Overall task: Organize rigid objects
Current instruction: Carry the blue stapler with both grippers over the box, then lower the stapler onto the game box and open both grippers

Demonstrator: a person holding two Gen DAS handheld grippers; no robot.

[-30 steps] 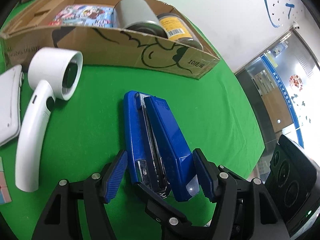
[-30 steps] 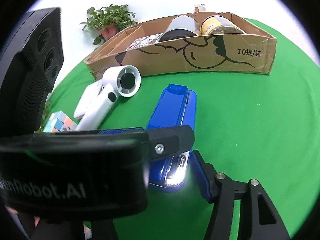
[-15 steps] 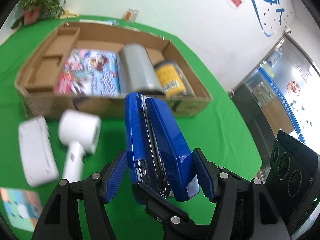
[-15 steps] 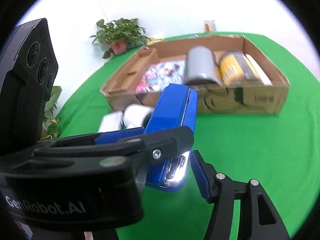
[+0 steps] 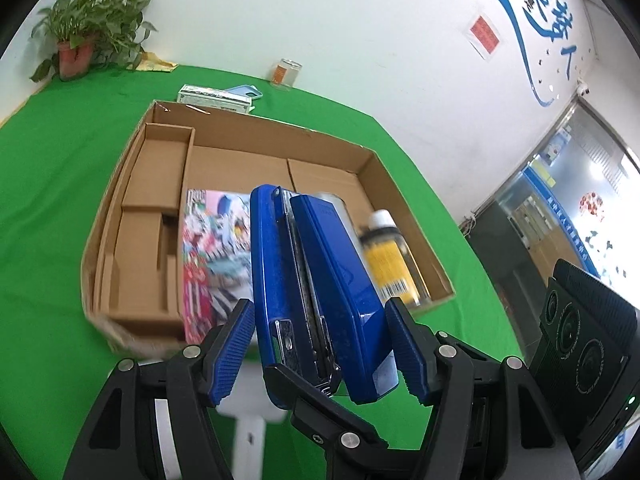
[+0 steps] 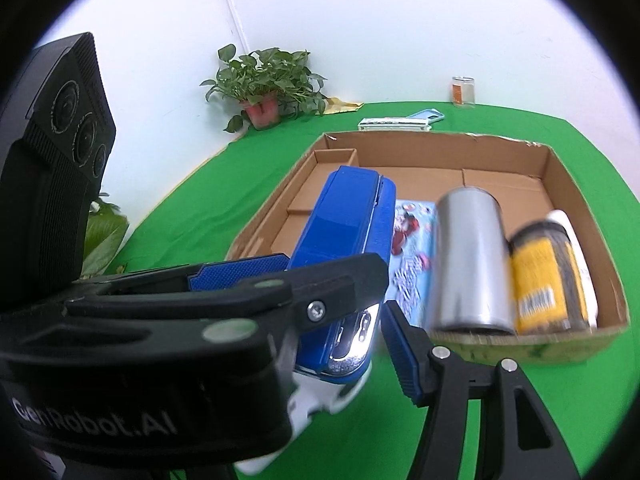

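Observation:
A blue stapler [image 5: 320,280] is held up in the air over the near edge of a shallow cardboard box [image 5: 280,136]. Both grippers sit around its near end. My left gripper [image 5: 320,356] has its blue pads on either side of the stapler. In the right wrist view my right gripper [image 6: 344,312] also holds the stapler [image 6: 344,236]. The box [image 6: 440,140] holds a colourful picture book [image 5: 212,240], a silver can [image 6: 472,260] and a yellow-labelled jar [image 6: 540,280].
A white hair dryer [image 5: 248,432] lies on the green table [image 5: 48,208] below the grippers. Behind the box are a small flat box [image 5: 212,98], a glass jar [image 5: 286,74] and a potted plant [image 5: 80,44] by the white wall.
Both grippers have lifted the stapler off the green table and carried it forward, so it now hangs over the box's near side. The hair dryer now lies below them.

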